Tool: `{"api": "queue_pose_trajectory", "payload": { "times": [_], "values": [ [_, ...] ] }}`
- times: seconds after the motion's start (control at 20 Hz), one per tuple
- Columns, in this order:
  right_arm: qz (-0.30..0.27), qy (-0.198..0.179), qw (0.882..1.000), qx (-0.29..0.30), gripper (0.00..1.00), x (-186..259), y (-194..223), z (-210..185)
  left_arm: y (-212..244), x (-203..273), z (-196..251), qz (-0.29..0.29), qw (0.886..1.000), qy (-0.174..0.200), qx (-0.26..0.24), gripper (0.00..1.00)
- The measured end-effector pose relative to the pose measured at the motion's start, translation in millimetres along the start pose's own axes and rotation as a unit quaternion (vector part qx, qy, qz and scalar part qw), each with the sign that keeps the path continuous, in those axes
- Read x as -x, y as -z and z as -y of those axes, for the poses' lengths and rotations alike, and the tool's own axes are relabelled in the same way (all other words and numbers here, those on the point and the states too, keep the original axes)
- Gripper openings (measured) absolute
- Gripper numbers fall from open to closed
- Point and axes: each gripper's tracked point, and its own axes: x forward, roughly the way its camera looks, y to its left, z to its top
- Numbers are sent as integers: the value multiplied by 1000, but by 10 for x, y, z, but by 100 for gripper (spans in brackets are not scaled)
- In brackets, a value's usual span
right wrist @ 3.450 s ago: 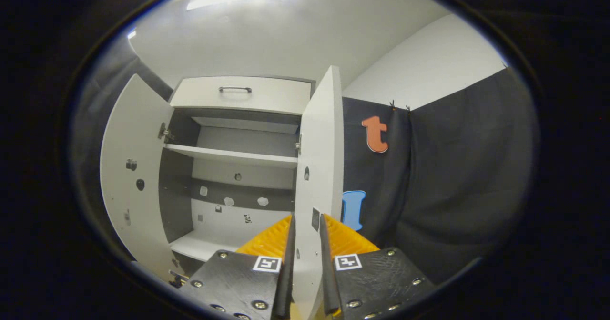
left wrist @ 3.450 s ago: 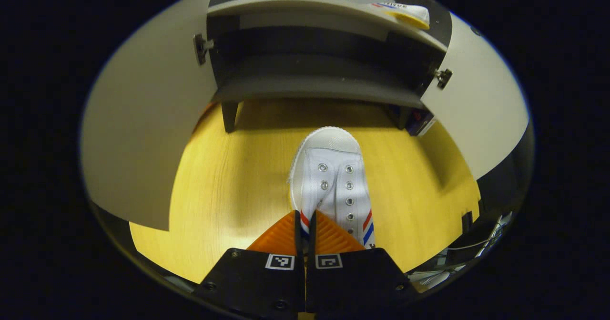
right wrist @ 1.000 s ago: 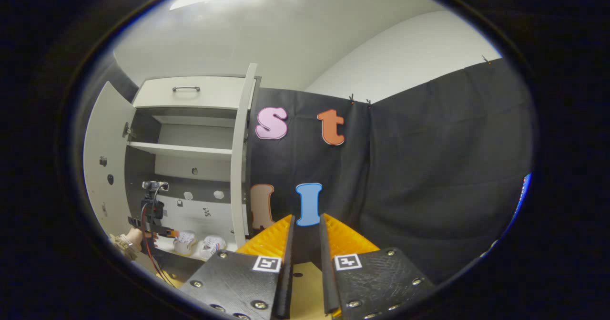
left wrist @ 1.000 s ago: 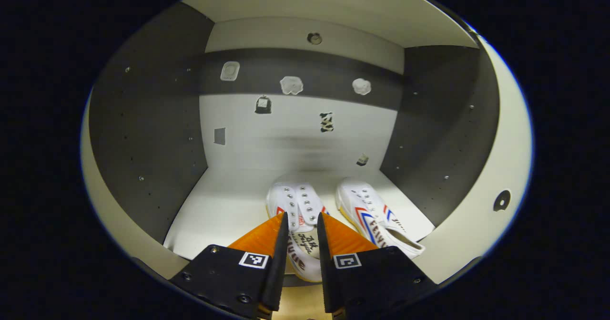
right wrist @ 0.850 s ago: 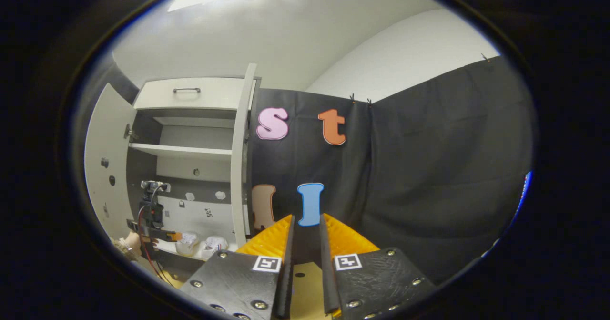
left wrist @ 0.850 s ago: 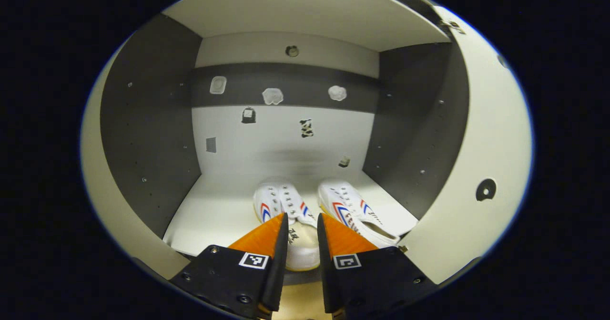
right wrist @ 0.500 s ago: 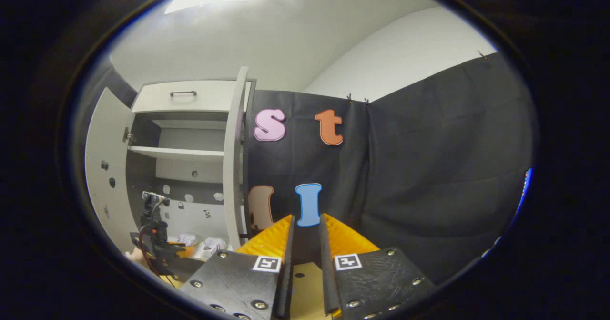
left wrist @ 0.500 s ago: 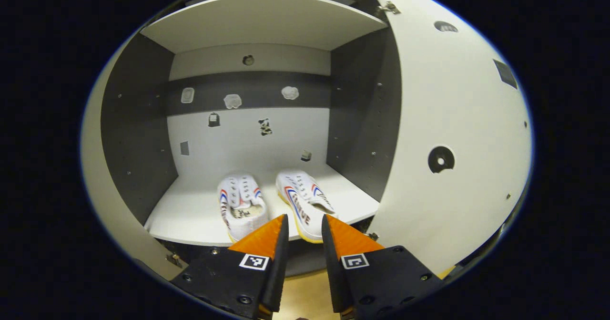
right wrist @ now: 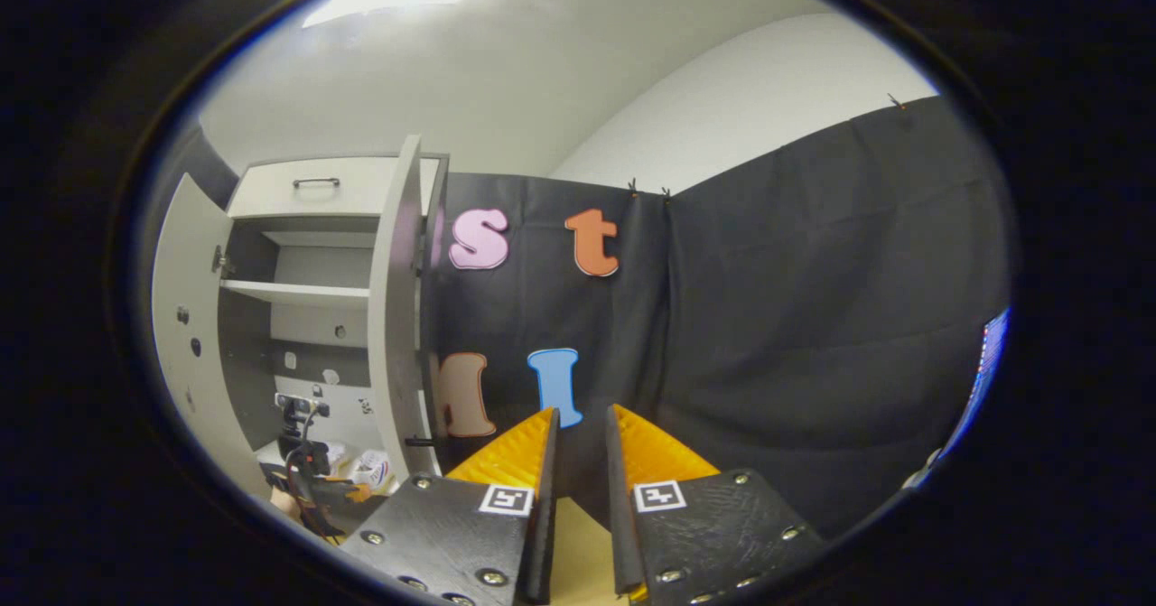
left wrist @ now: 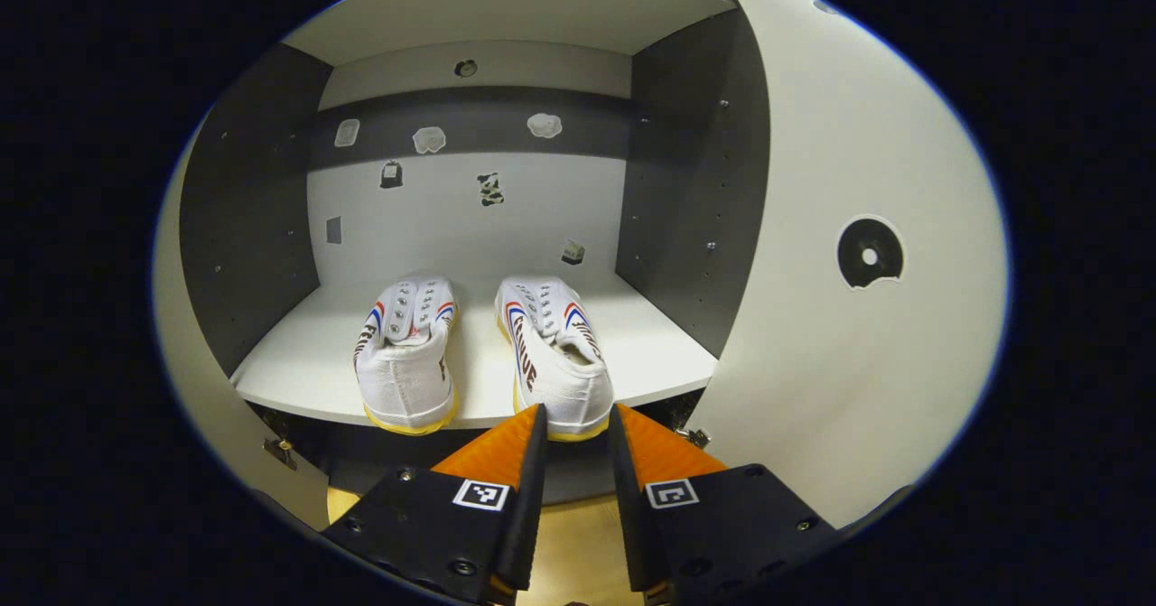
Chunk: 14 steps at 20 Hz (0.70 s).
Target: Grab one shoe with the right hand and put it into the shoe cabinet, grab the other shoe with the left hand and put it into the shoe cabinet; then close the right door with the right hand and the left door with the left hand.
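I am looking into the shoe cabinet (left wrist: 470, 145) through the left gripper view, where its lower compartment is standing open and its upper part is running out of sight. The right door (left wrist: 840, 317) is swinging wide beside me, its far edge cut off; in the right gripper view I am seeing that door edge-on, and the left door (right wrist: 185, 335) is standing open too. On the pale bottom shelf (left wrist: 650, 353) two white sneakers are sitting heels toward me, side by side and just apart: the left shoe (left wrist: 406, 362) and the right shoe (left wrist: 553, 362), whose heel is partly hidden behind my fingertips. My left gripper (left wrist: 573, 425) is hovering in front of the shelf edge, fingers parted a little and gripping nothing. My right gripper (right wrist: 578, 430) is facing the booth's black cloth wall (right wrist: 813, 335), fingers slightly apart and empty. Low beside the cabinet, the other gripper is too small to make out.
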Motion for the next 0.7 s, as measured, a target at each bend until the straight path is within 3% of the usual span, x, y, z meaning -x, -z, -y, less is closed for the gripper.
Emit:
{"api": "queue_pose_trajectory", "payload": {
  "times": [0.2, 0.45, 0.6, 0.7],
  "values": [
    [-1, 3, 1000, -4, 26, -12, 28, 62, -77, -84, -37, 19, 1000, -12, 0, 41],
    [-9, -21, 1000, 0, 26, -67, 86, 4, -144, -271, -156, 12, 1000, -29, 2, 46],
    [-11, -41, 999, 1, 26, -137, 123, -95, -176, -145, -133, 13, 1000, -28, -1, 43],
    [-18, -53, 998, 3, 31, -201, 202, -154, -271, 59, -56, 28, 999, -20, 12, 42]
  ]
}}
